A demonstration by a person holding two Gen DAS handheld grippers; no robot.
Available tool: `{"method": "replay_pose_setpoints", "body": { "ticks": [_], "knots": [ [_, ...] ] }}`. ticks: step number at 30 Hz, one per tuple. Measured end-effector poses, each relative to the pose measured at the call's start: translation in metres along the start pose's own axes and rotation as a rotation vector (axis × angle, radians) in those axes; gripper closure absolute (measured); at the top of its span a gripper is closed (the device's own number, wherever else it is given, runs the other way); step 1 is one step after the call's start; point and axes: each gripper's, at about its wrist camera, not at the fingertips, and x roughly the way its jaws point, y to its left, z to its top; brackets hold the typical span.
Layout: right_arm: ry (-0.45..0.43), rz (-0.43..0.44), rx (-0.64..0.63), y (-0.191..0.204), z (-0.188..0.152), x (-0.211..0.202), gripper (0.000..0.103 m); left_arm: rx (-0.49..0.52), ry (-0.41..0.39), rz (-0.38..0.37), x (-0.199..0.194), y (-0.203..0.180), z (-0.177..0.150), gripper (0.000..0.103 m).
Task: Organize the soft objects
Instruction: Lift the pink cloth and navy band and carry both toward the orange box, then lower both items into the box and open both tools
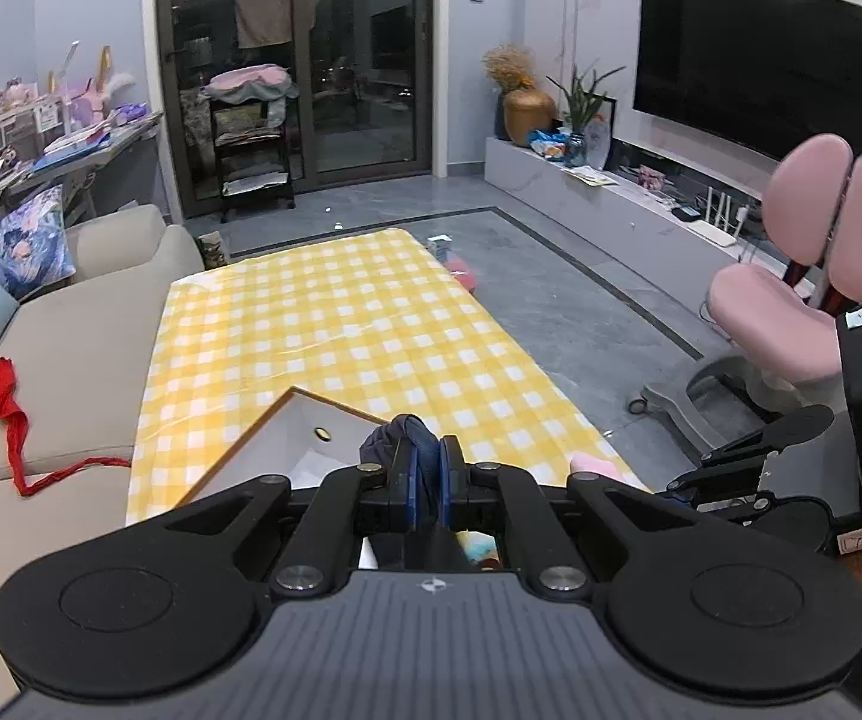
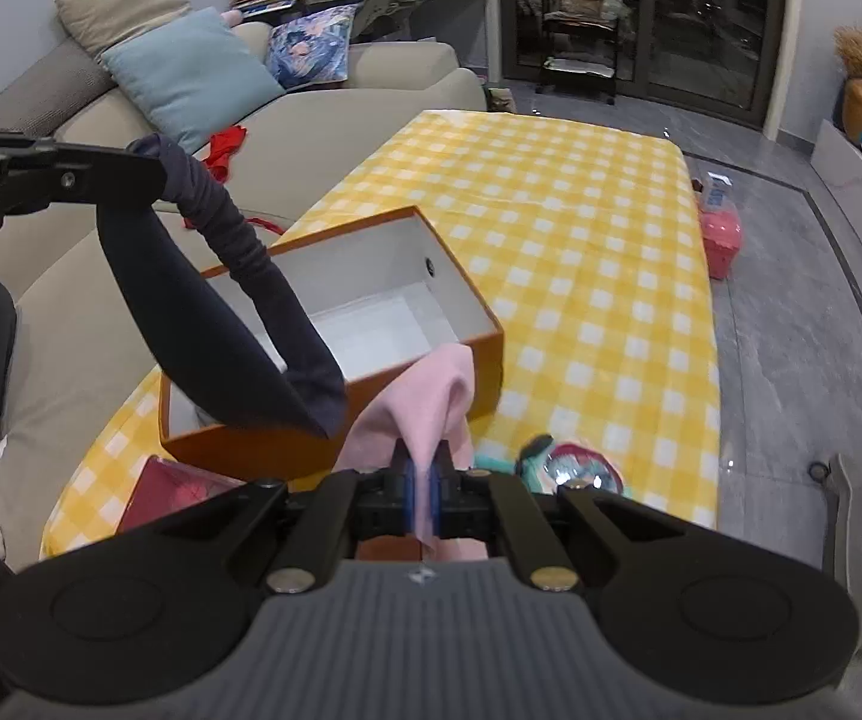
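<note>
A long table draped in a yellow-and-white checked cloth (image 2: 580,228) stands alongside a beige sofa (image 2: 323,120). On the near end of that table sits an open orange cardboard box with a white inside (image 2: 371,312), and nothing lies on the part of its floor I can see.

The left gripper (image 1: 426,480) is clenched on a dark navy soft garment (image 1: 413,426); a wad of the fabric bulges up between its blue pads. From the right wrist view the same navy garment (image 2: 221,312) hangs in a long draped loop above the near-left corner of the box, clear of the table.

The right gripper (image 2: 425,495) is clamped on a pale pink soft cloth (image 2: 436,396), which stands up in a fold against the box's near orange wall.

Just right of the box, on the checked cloth, lies a small teal and pink plush toy (image 2: 568,468). A red-covered flat object (image 2: 179,492) lies at the box's near-left side. A red fabric strip (image 1: 8,414) trails over the sofa seat.
</note>
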Motion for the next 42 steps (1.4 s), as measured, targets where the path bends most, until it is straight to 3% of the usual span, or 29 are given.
{"method": "replay_pose_setpoints", "body": {
  "ticks": [9, 21, 29, 37, 42],
  "knots": [
    [0.0, 0.035, -0.022, 0.029, 0.046, 0.045, 0.101, -0.079, 0.029, 0.048, 0.023, 0.058, -0.012, 0.095],
    [0.08, 0.078, -0.077, 0.072, 0.083, 0.134, 0.1, -0.167, 0.107, 0.092, 0.062, 0.133, -0.04, 0.095],
    [0.162, 0.093, -0.097, 0.093, 0.088, 0.198, 0.1, -0.094, 0.198, 0.195, 0.1, 0.146, -0.055, 0.094],
    [0.287, 0.077, -0.155, 0.101, 0.084, 0.253, 0.1, -0.147, 0.334, 0.182, 0.145, 0.164, -0.092, 0.094],
    [0.307, 0.077, -0.128, 0.097, 0.085, 0.272, 0.1, -0.153, 0.37, 0.172, 0.159, 0.163, -0.105, 0.094]
  ]
}}
